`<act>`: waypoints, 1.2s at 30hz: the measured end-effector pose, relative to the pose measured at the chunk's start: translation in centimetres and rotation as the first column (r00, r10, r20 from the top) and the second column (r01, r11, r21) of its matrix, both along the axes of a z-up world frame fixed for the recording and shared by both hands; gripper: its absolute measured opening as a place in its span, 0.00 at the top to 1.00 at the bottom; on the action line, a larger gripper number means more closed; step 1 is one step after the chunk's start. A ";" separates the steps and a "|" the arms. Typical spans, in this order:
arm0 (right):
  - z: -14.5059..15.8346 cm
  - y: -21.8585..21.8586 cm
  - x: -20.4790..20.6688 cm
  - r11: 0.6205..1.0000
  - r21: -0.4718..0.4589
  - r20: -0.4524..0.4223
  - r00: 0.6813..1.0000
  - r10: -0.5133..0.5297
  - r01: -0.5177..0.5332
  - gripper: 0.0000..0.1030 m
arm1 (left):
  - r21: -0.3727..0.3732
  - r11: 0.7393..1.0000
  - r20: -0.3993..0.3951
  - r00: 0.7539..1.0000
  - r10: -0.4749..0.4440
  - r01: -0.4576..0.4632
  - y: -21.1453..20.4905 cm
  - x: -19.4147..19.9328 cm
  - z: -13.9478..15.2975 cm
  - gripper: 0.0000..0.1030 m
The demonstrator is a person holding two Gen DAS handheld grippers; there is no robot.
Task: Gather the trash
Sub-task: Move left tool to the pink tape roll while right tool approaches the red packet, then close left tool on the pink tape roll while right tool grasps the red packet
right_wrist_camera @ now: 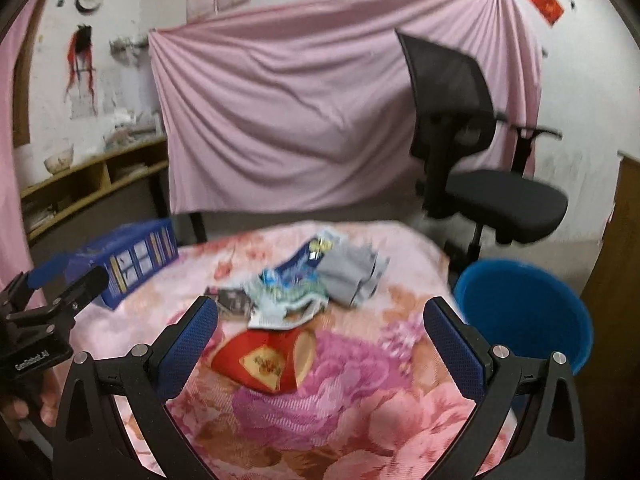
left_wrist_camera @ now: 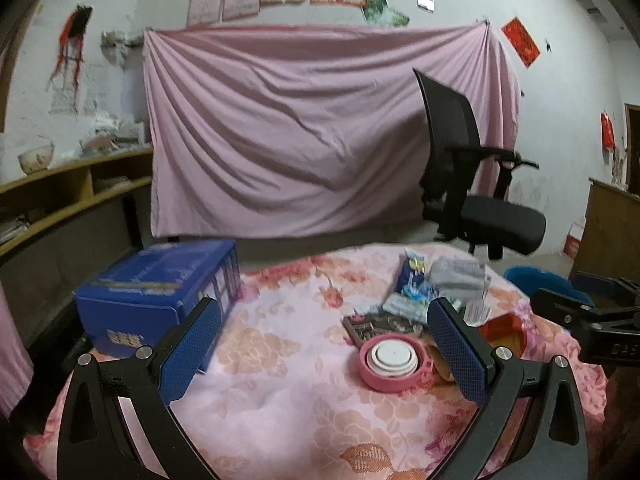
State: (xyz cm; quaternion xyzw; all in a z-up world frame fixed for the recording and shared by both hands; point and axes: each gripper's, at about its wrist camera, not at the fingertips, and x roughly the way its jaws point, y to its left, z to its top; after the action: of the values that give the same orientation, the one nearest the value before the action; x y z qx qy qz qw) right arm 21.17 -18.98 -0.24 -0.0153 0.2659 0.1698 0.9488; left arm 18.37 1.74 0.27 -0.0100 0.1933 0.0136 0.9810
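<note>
Trash sits heaped on the desk [right_wrist_camera: 360, 400], and the landmark is the blue bin [right_wrist_camera: 524, 312] off the desk's right edge. Just left of the bin lies a crumpled grey wrapper [right_wrist_camera: 356, 276]; touching it on the side away from the bin, a blue snack packet [right_wrist_camera: 300, 268] and a pale torn packet [right_wrist_camera: 280, 304]. Nearer us, farther from the bin, a red carton [right_wrist_camera: 264, 360] lies on its side, mouth turned toward the bin.

Right tool [right_wrist_camera: 320, 344] is spread wide, holding nothing, touching nothing, with the red carton framed between its pads. Left tool [left_wrist_camera: 324, 344] is equally wide and empty, hovering over bare cloth; a pink lidded tub [left_wrist_camera: 394, 364] sits just inside its right finger, and a blue box [left_wrist_camera: 160, 292] stands well away from the bin.

My read: the carton looks like the first pick. To do it cleanly, drop low, straddle its flat faces, squeeze gently so the card doesn't buckle, then carry it bin-ward without dragging the tablecloth.
</note>
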 end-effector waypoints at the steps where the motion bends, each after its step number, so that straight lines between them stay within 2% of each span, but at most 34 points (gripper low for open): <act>1: -0.3 0.0 0.3 1.000 -0.007 -0.019 1.000 -0.002 0.002 0.00 | -0.003 1.000 -0.026 1.000 -0.011 0.011 0.0 0.5 -0.2 0.02; 4: -1.1 0.1 1.7 1.000 0.005 -0.095 0.995 0.022 -0.021 0.01 | -0.016 0.999 -0.091 0.995 -0.035 0.034 0.1 1.5 -1.0 0.02; 6: -1.6 0.1 2.6 0.999 0.019 -0.149 0.988 0.044 -0.042 0.09 | -0.034 0.998 -0.135 0.989 -0.056 0.052 0.1 2.3 -1.5 0.02; 8: -2.2 0.4 3.3 0.998 0.023 -0.190 0.980 0.061 -0.058 0.22 | -0.051 0.996 -0.175 0.982 -0.077 0.069 0.3 2.8 -1.9 0.03; 10: -2.9 0.6 3.7 0.996 0.032 -0.232 0.969 0.085 -0.080 0.26 | -0.065 0.994 -0.213 0.972 -0.100 0.088 0.2 3.4 -2.3 0.03; 12: -3.5 0.8 3.9 0.994 0.040 -0.261 0.960 0.104 -0.097 0.34 | -0.079 0.991 -0.245 0.961 -0.128 0.111 0.1 3.9 -2.7 0.06; 14: -4.1 0.7 4.1 0.993 0.056 -0.289 0.950 0.119 -0.107 0.53 | -0.089 0.987 -0.272 0.950 -0.150 0.130 -0.1 4.2 -3.0 0.07; 20: -4.6 -1.2 4.7 0.981 0.165 -0.334 0.930 0.152 -0.101 0.75 | -0.073 0.980 -0.333 0.922 -0.197 0.183 -1.2 5.3 -3.6 0.07; 23: -4.5 -1.7 4.7 0.981 0.167 -0.331 0.931 0.151 -0.099 0.82 | -0.049 0.975 -0.369 0.903 -0.218 0.216 -2.2 6.0 -4.0 0.12; 28: -4.2 -2.5 4.4 0.986 0.130 -0.312 0.939 0.143 -0.107 0.84 | -0.014 0.970 -0.444 0.868 -0.224 0.243 -3.5 7.8 -5.1 0.24; 32: -4.2 -3.0 4.3 0.984 0.126 -0.309 0.937 0.161 -0.127 0.85 | -0.018 0.968 -0.487 0.844 -0.225 0.248 -3.9 8.8 -5.7 0.35; 33: -4.2 -3.1 4.2 0.983 0.128 -0.308 0.937 0.167 -0.133 0.85 | -0.021 0.968 -0.490 0.841 -0.229 0.252 -3.9 9.0 -5.7 0.41; 36: -4.2 -3.4 3.9 0.980 0.131 -0.298 0.936 0.185 -0.152 0.85 | 0.007 0.969 -0.488 0.846 -0.213 0.248 -4.2 8.9 -5.5 0.43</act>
State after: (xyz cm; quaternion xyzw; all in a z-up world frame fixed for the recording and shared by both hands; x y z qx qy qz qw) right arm 25.09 -22.34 -4.40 0.0390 0.3995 0.2645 0.8769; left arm 27.27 -2.47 -5.26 0.0509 0.4313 -0.0954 0.8957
